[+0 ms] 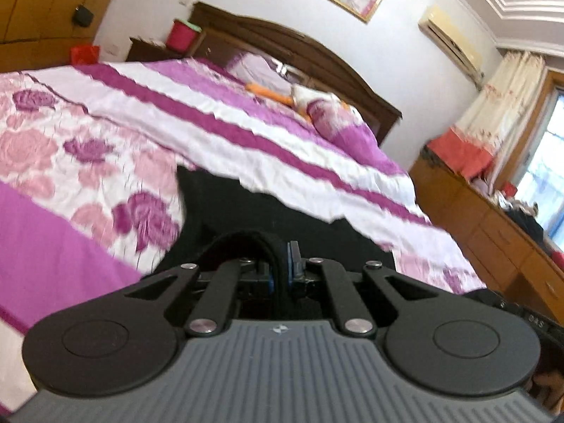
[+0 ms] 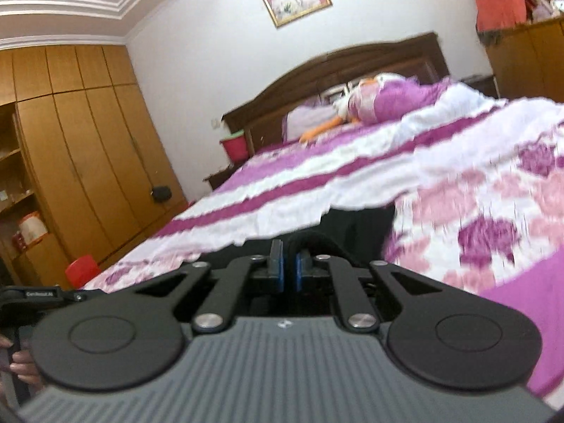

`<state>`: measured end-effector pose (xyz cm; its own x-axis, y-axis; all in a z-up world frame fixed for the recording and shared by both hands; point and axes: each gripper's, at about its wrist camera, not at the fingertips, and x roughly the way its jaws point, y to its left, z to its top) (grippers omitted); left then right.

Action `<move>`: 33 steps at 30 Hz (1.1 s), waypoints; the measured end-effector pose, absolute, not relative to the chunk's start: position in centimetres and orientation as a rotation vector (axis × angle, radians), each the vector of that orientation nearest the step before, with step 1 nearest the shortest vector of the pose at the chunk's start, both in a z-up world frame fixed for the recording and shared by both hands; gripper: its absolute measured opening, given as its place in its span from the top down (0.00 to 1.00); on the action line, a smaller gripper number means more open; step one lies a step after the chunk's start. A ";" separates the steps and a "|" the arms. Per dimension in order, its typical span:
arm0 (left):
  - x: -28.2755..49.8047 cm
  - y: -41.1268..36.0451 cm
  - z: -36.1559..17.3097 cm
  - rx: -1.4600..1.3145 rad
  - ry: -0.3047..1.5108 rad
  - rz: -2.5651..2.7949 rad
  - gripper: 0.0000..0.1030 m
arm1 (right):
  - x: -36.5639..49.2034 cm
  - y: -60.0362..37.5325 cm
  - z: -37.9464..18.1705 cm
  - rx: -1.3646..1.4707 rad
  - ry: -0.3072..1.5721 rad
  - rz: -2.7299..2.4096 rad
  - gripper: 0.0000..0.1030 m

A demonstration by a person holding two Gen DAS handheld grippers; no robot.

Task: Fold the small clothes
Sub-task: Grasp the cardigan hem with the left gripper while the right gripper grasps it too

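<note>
While both the left gripper (image 1: pixel 281 259) and right gripper (image 2: pixel 289 259) clamp the black garment (image 1: pixel 246 208) over the bedspread (image 1: pixel 88 134), a fold seems underway, needing matched carrying.

Your room is evenly bright with daylight from the window (image 1: pixel 543 190), far right of the left gripper's jaws, where it blows out white. Both views smear with motion blur on the bedspread (image 1: pixel 246 120) beyond the jaws. Fisheye bending curves the wardrobe (image 2: pixel 88 148) and ceiling edges.
</note>
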<state>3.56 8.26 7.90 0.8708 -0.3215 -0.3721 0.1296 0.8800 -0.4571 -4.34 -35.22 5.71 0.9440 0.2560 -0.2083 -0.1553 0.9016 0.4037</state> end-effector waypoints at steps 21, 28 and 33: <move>22.2 4.6 9.5 -0.358 0.399 -0.036 0.93 | 11.6 -33.3 8.0 0.251 0.164 0.031 0.91; 28.6 3.3 4.2 -0.272 0.481 0.018 0.93 | 17.5 -33.2 3.3 0.224 0.271 -0.015 0.91; 31.7 3.8 -0.4 -0.249 0.559 0.059 0.93 | 20.2 -32.7 -0.5 0.191 0.362 -0.054 0.90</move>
<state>31.72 3.79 -0.38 0.8471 -0.0122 -0.5313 -0.1224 0.9684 -0.2174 20.24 -32.74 -0.52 0.9338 -0.0184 -0.3573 0.0868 0.9805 0.1764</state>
